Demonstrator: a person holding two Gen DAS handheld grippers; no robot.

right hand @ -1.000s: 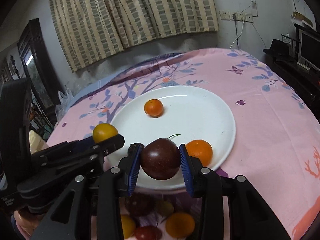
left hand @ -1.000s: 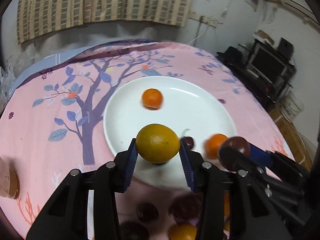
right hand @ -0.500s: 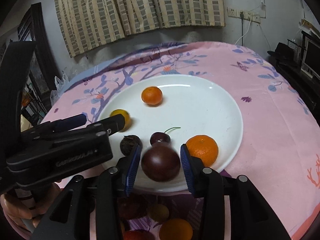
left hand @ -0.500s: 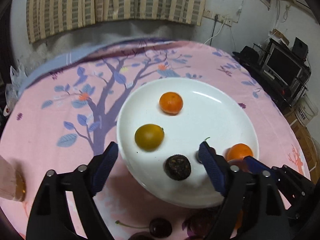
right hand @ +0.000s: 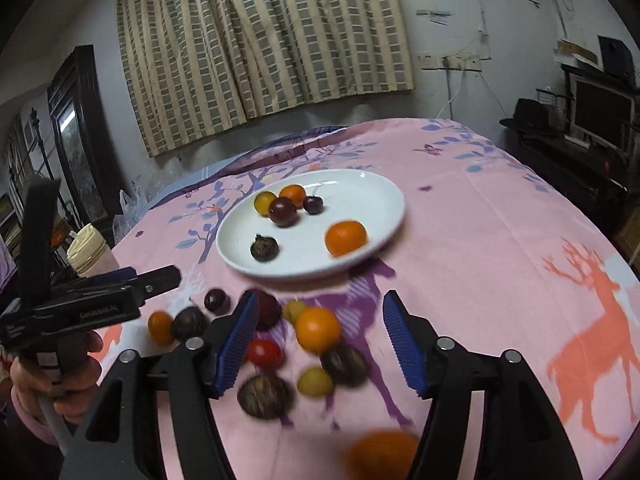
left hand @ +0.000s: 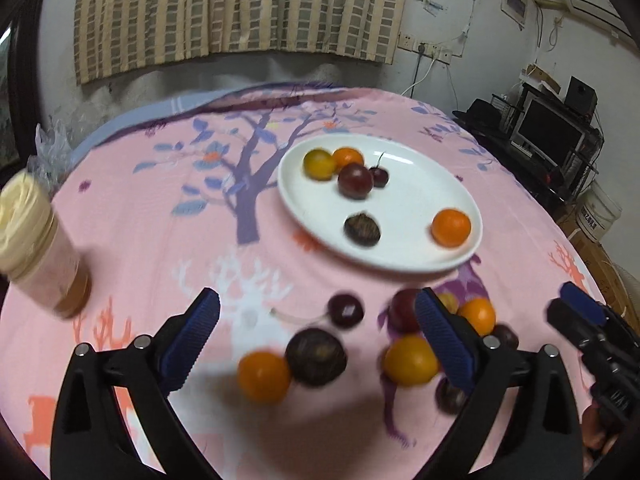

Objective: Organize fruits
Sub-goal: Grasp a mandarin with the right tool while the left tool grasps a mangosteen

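Pink cloth covers the bench (left hand: 140,220); loose fruit (left hand: 316,356) lies near, six pieces already on the plate (left hand: 400,258) beyond. The left hand-held gripper (left hand: 316,332), angled down over the pile, is opening wide, empty. The right hand-held gripper (right hand: 320,338), likewise angled down, is opening, empty. Next probably comes another pick, each closing on one piece.

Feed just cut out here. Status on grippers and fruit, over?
Left gripper and right gripper opening, nothing held. Six fruits on white plate. Loose fruit pile on the pink cloth near both. Nothing blocking.
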